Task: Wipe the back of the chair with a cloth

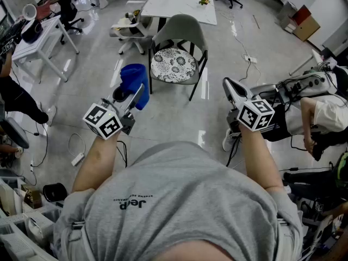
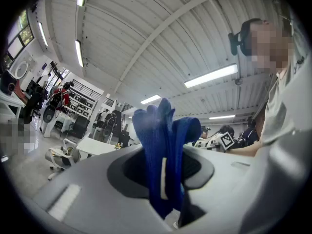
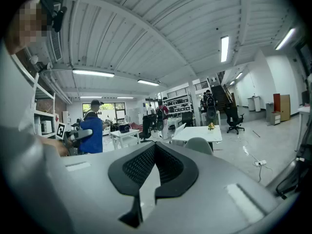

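Left gripper: The left gripper (image 1: 129,98) is closed tight on the blue cloth (image 2: 163,150). The cloth sticks up out of its jaws in a bunch.
Right gripper: The right gripper (image 1: 229,86) has its jaws pressed together with nothing in them.
Cloth: It is in the air, up in front of the person, and touches only the left gripper.
Chair: The grey chair (image 1: 179,29) stands on the floor, well apart from both grippers. It has a flowery seat pad (image 1: 173,64). Its seat faces the person and its back is on the far side.
Behind the chair: A white table (image 1: 182,4) stands just behind it.
Done: The cloth is picked up and ready.
Left to do: I think no wiping has started, since the cloth is not on the chair. The person has to get closer, put the cloth on the back of the chair and rub.
Arms: Both arms (image 1: 98,156) reach out forward, side by side but apart. Both grippers point toward the chair and tip up a little, so their cameras see lots of ceiling.
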Demonstrator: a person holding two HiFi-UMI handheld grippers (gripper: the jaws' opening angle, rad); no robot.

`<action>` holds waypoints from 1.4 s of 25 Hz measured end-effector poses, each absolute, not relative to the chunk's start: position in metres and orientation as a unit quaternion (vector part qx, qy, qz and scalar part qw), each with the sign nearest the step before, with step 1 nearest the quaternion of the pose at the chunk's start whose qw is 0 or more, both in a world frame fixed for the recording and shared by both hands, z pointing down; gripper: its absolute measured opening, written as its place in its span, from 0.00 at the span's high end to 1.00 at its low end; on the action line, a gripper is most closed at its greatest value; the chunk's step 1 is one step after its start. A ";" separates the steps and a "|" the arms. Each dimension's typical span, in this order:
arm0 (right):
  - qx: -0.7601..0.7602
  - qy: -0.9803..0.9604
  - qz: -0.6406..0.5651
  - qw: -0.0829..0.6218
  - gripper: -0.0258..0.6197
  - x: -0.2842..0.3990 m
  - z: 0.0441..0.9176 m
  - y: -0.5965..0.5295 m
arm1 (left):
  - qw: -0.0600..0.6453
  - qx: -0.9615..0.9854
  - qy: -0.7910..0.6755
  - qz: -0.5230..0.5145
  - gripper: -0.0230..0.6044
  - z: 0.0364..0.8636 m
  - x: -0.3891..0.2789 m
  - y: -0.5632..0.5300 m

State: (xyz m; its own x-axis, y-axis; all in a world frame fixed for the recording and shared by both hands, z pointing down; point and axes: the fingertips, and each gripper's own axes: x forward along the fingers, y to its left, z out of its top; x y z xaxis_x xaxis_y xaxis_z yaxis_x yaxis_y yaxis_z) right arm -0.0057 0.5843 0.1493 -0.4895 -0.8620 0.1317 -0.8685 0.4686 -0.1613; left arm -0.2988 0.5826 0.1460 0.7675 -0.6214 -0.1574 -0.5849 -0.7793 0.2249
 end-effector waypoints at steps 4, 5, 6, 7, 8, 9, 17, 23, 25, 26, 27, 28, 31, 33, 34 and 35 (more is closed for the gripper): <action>0.504 -0.857 0.103 0.014 0.97 0.001 0.146 0.585 | 0.084 0.936 -0.324 -0.109 0.67 0.144 -0.292 0.583; 0.504 -0.857 0.103 0.014 0.97 0.003 0.145 0.584 | 0.084 0.936 -0.324 -0.109 0.67 0.143 -0.291 0.583; 0.504 -0.858 0.102 0.014 0.97 0.004 0.145 0.584 | 0.084 0.936 -0.324 -0.110 0.67 0.143 -0.289 0.582; 0.503 -0.858 0.102 0.014 0.97 0.006 0.145 0.584 | 0.083 0.936 -0.323 -0.111 0.67 0.142 -0.287 0.582; 0.503 -0.858 0.101 0.014 0.97 0.007 0.144 0.584 | 0.083 0.936 -0.324 -0.112 0.67 0.142 -0.285 0.582; 0.502 -0.859 0.101 0.013 0.97 0.010 0.144 0.585 | 0.083 0.936 -0.325 -0.111 0.67 0.142 -0.282 0.582; 0.503 -0.857 0.112 -0.004 0.96 0.036 0.142 0.581 | 0.076 0.933 -0.334 -0.109 0.67 0.139 -0.258 0.585; 0.479 -0.871 0.106 0.002 0.96 0.053 0.142 0.581 | 0.076 0.926 -0.354 -0.107 0.67 0.138 -0.231 0.593; 0.469 -0.877 0.102 0.003 0.96 0.056 0.142 0.580 | 0.083 0.922 -0.363 -0.108 0.67 0.140 -0.223 0.595; 0.465 -0.880 0.100 0.004 0.96 0.058 0.142 0.579 | 0.086 0.920 -0.367 -0.109 0.67 0.142 -0.220 0.596; 0.461 -0.882 0.099 0.004 0.96 0.060 0.143 0.578 | 0.090 0.917 -0.372 -0.110 0.67 0.143 -0.217 0.596; 0.457 -0.884 0.099 0.004 0.97 0.063 0.145 0.577 | 0.093 0.916 -0.375 -0.110 0.67 0.146 -0.214 0.597; 0.450 -0.887 0.102 0.001 0.97 0.069 0.151 0.574 | 0.092 0.915 -0.379 -0.101 0.67 0.153 -0.203 0.597; 0.447 -0.889 0.104 -0.001 0.96 0.072 0.154 0.570 | 0.089 0.915 -0.381 -0.099 0.67 0.156 -0.200 0.595; 0.446 -0.889 0.106 -0.002 0.96 0.073 0.155 0.567 | 0.089 0.914 -0.383 -0.099 0.67 0.156 -0.200 0.593; 0.445 -0.889 0.107 -0.002 0.97 0.073 0.156 0.563 | 0.091 0.913 -0.385 -0.099 0.67 0.156 -0.200 0.590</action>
State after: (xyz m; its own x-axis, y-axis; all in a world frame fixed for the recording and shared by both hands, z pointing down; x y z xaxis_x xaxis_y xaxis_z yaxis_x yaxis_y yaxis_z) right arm 0.0726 0.5635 0.1563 -0.6041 -0.7917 0.0917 -0.7908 0.5812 -0.1920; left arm -0.1999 0.5904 0.1560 0.6836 -0.7214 -0.1106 -0.6855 -0.6867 0.2420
